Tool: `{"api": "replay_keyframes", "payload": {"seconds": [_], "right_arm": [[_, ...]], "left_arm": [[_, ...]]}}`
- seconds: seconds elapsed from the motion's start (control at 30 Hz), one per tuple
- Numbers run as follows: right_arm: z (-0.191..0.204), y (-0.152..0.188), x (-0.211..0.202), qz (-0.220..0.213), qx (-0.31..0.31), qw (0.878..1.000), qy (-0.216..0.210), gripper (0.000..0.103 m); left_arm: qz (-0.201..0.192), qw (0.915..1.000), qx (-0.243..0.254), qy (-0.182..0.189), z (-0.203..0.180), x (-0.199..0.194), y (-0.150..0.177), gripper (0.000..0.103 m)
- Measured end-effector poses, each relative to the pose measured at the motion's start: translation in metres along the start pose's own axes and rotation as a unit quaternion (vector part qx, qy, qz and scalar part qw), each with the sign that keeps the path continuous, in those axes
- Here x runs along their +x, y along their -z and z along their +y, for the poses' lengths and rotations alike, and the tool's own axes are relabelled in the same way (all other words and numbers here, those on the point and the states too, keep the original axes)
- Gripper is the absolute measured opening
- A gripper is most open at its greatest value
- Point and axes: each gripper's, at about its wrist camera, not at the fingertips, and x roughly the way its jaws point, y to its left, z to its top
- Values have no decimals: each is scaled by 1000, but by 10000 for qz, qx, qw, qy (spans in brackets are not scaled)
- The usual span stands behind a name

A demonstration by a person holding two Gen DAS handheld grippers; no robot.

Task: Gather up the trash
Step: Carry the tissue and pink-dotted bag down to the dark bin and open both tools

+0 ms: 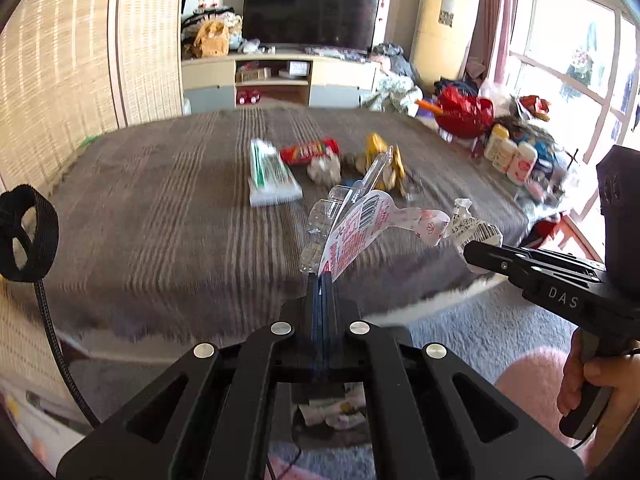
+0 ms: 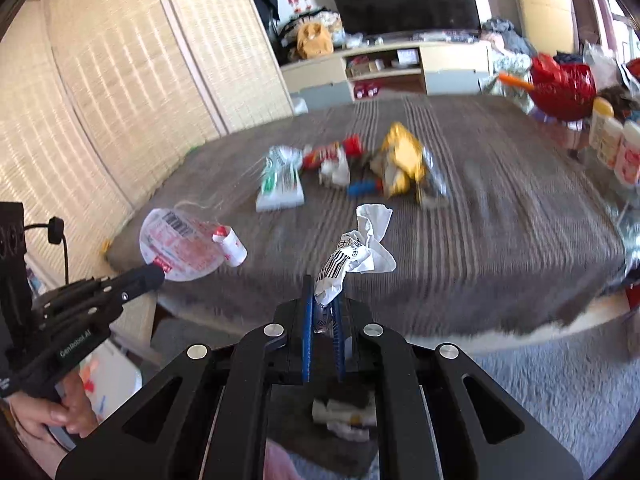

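My left gripper (image 1: 322,276) is clenched on a clear blister pack (image 1: 352,224) w/ pink-red printed card, held up off the table (image 1: 160,208) near its front edge. My right gripper (image 2: 322,304) is clamped on a crumpled white wrapper (image 2: 360,252), also off the cloth. Rest of the trash sits mid-table toward the far edge: green-white box (image 1: 272,176), red tube (image 1: 308,150), yellow bag (image 2: 402,160), all blurred. Bottles (image 1: 508,152) crowd the right edge.
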Motion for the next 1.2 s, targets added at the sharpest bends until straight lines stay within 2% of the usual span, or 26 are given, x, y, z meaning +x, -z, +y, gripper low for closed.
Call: {"api": "replay_keyframes", "payload": {"seconds": [0.33, 0.57, 0.83, 1.2], "right_arm": [[-19, 63, 31, 633, 233, 9977, 81, 10], [-34, 83, 54, 838, 363, 9958, 49, 10], [-37, 92, 72, 1027, 331, 9940, -163, 11], [-37, 93, 80, 1100, 389, 9927, -297, 14]], "left_arm": [[678, 9977, -47, 43, -6, 32, 66, 0], [1166, 9931, -39, 77, -9, 70, 99, 0], [1426, 9896, -58, 198, -14, 95, 117, 0], [1596, 9869, -67, 220, -14, 106, 116, 3]]}}
